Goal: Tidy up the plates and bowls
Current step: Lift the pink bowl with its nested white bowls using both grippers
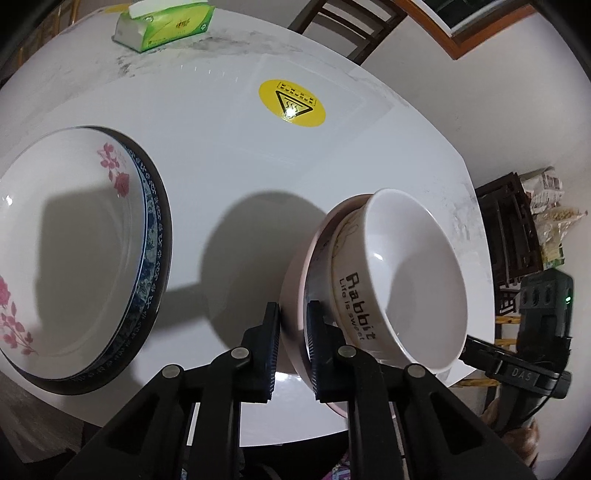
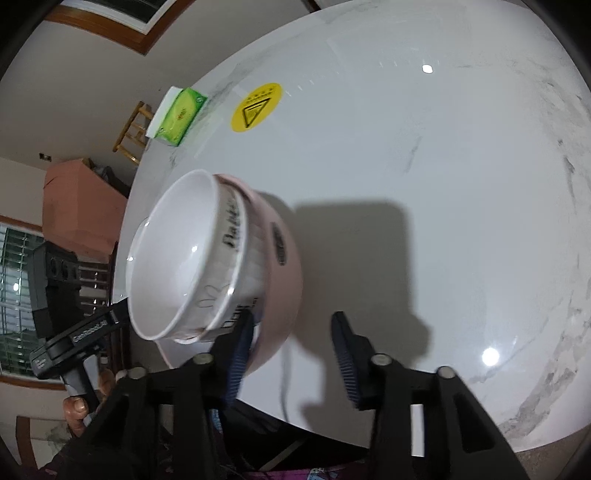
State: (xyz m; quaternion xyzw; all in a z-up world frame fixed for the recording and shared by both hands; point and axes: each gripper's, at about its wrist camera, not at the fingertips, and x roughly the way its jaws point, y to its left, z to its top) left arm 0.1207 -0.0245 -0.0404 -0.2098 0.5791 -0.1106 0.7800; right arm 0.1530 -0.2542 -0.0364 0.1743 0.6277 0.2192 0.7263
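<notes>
A white bowl [image 1: 410, 273] printed "Rabbit" sits nested in a pink bowl [image 1: 295, 273] on the white marble table [image 1: 240, 155]. My left gripper [image 1: 293, 310] is shut on the pink bowl's wall, one pad outside and one inside. In the right wrist view the same white bowl [image 2: 173, 258] and pink bowl [image 2: 284, 280] stand at the left. My right gripper [image 2: 291, 317] is open around the pink bowl's near wall, and its right finger [image 2: 345, 354] is clear of it. A stack of plates [image 1: 74, 240], topped by a white one with pink flowers, lies to the left.
A green tissue box [image 1: 166, 22] and a yellow warning sticker [image 1: 291, 102] are at the far side of the table. A dark chair [image 1: 347, 22] stands behind it. A dark shelf with bags [image 1: 517, 229] is off the right edge. A person's hand [image 2: 77, 406] holds the left gripper.
</notes>
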